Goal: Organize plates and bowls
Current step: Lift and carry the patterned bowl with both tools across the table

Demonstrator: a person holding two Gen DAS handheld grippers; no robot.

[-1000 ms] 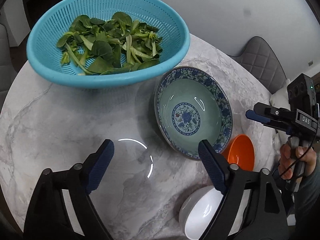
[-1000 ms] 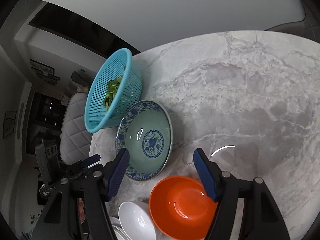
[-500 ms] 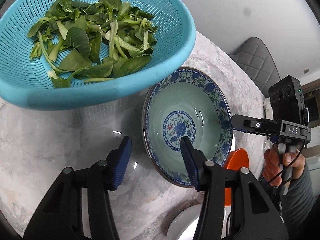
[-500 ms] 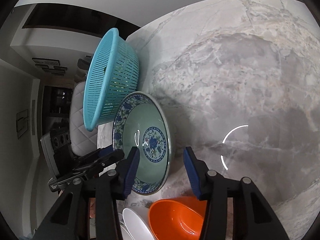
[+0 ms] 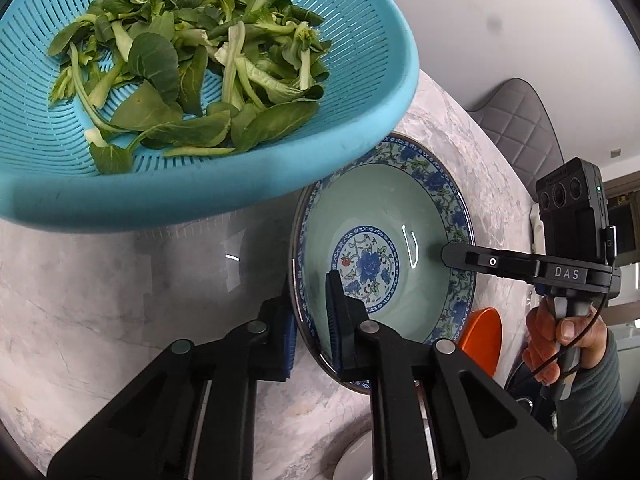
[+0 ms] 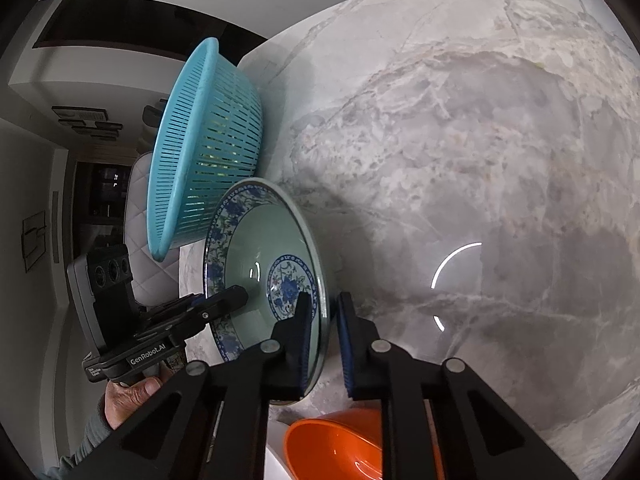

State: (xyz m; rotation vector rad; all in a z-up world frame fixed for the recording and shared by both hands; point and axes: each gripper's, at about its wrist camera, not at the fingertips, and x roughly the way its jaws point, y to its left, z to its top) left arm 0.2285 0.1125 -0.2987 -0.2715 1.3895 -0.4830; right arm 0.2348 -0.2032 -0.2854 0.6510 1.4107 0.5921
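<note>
Left wrist view: blue-patterned bowl at centre-right of frame, resting on marble table. Left gripper at lower centre, astride the bowl's near-left rim — one blue pad outside the wall, the other inside the celadon basin. Jaws just closed down to a narrow gap, rim pinched between the pads. Right gripper reaching in from right edge of frame, tip on the bowl's far-right rim; hand in grey sleeve on its handle, lower right.

Right wrist view: same bowl at left-centre of frame. Right gripper at lower centre, also just closed — inner pad over the floral medallion side, outer pad beyond the rim on the table side, rim clamped between. Left gripper entering from lower left, tip on the opposite rim.

Grip points thus on opposite edges of the bowl.

Surroundings: turquoise colander with leafy greens at upper left in the left view, overhanging the bowl's upper rim; whether touching, cannot tell. Orange bowl at bottom centre in the right view, just below the patterned bowl. White bowl partly visible at bottom edge of the left view.
</note>
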